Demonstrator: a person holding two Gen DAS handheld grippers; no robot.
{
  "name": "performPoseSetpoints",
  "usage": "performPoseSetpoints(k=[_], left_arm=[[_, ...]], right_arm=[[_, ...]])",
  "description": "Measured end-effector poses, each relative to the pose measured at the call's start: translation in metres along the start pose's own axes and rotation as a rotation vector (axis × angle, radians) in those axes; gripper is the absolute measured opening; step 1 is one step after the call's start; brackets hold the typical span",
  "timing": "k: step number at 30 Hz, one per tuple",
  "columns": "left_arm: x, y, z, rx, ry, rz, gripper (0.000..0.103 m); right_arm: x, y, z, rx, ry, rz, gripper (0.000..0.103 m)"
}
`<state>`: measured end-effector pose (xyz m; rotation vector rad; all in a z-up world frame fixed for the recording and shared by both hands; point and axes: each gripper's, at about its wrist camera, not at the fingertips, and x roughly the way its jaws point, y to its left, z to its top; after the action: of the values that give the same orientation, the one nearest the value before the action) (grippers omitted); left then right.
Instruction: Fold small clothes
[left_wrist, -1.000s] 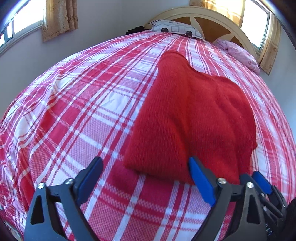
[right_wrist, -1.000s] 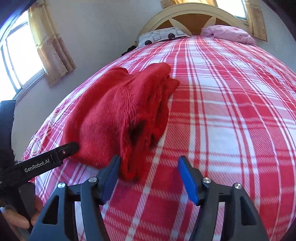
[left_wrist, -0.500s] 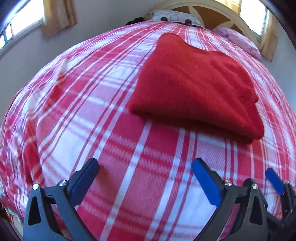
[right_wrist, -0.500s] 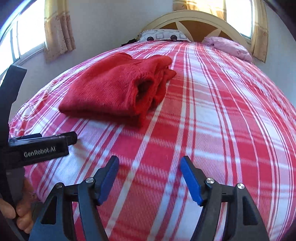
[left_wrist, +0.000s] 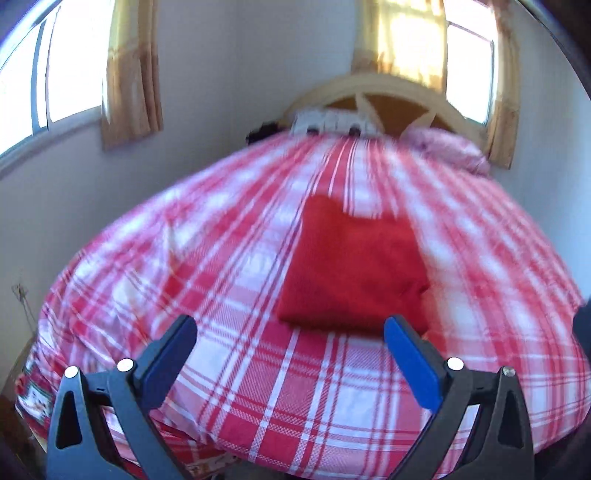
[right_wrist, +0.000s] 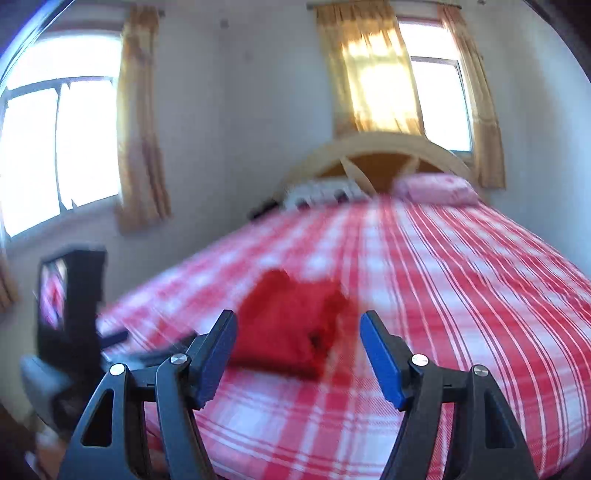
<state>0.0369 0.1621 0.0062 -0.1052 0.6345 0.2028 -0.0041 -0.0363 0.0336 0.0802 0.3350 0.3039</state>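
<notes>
A red knitted garment (left_wrist: 352, 266) lies folded into a compact block on the red and white checked bedspread (left_wrist: 207, 266), near the foot end of the bed. It also shows in the right wrist view (right_wrist: 291, 328). My left gripper (left_wrist: 290, 341) is open and empty, held back from the garment above the foot of the bed. My right gripper (right_wrist: 297, 334) is open and empty, also well short of the garment. The left gripper's body (right_wrist: 70, 314) shows at the left of the right wrist view. Both views are blurred by motion.
A wooden headboard (right_wrist: 373, 155) and pillows (right_wrist: 436, 188) stand at the far end of the bed. Curtained windows (right_wrist: 55, 147) are on the left and back walls. The bed's foot edge (left_wrist: 207, 454) is just below the grippers.
Both grippers have pulled back and risen away from the folded garment, which stays put on the bed. The view now takes in the walls and windows. Both stay open.
</notes>
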Motion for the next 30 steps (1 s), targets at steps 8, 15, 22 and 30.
performPoseSetpoints(k=[8,15,22,30], left_arm=[[-0.073,0.004,0.028,0.047,-0.173,0.042,0.103],[-0.081,-0.004,0.022,0.016,-0.217,0.045,0.103],[-0.08,-0.018,0.018,0.062,-0.234,0.078,0.103],[-0.079,-0.02,0.016,0.059,-0.236,0.112,0.103]], right_arm=[[-0.044,0.017,0.062,0.082,-0.205,0.114,0.082],[-0.045,0.008,0.037,0.084,-0.24,-0.048,0.085],[-0.039,-0.012,0.03,0.154,-0.214,-0.106,0.085],[-0.035,-0.013,0.024,0.131,-0.199,-0.113,0.085]])
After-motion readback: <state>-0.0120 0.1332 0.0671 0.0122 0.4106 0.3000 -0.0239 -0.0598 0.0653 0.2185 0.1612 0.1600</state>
